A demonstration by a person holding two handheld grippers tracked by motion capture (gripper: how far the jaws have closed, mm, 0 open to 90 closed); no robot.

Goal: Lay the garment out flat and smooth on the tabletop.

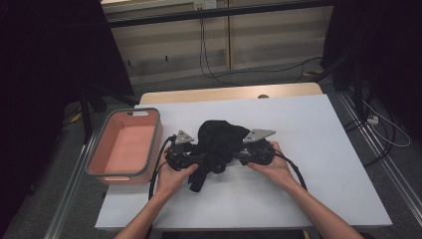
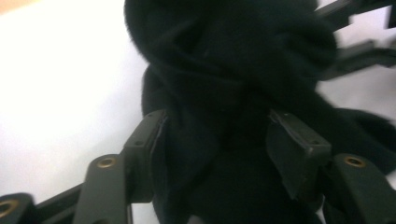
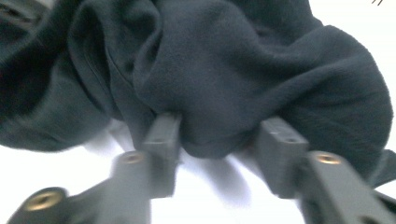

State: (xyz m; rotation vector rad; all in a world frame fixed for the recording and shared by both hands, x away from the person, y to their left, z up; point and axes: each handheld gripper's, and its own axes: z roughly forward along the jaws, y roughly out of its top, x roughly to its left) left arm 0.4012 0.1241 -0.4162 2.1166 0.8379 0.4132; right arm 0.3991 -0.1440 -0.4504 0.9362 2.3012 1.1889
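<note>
A black cloth point(image 1: 219, 144) lies bunched mid-bench point(image 1: 308, 149), right of a pink bin point(image 1: 124, 147). The left gripper point(image 2: 217, 140) and right gripper point(image 3: 219, 135) flank it, each with jaws parted around a fold; whether they press it, I cannot tell.
</note>
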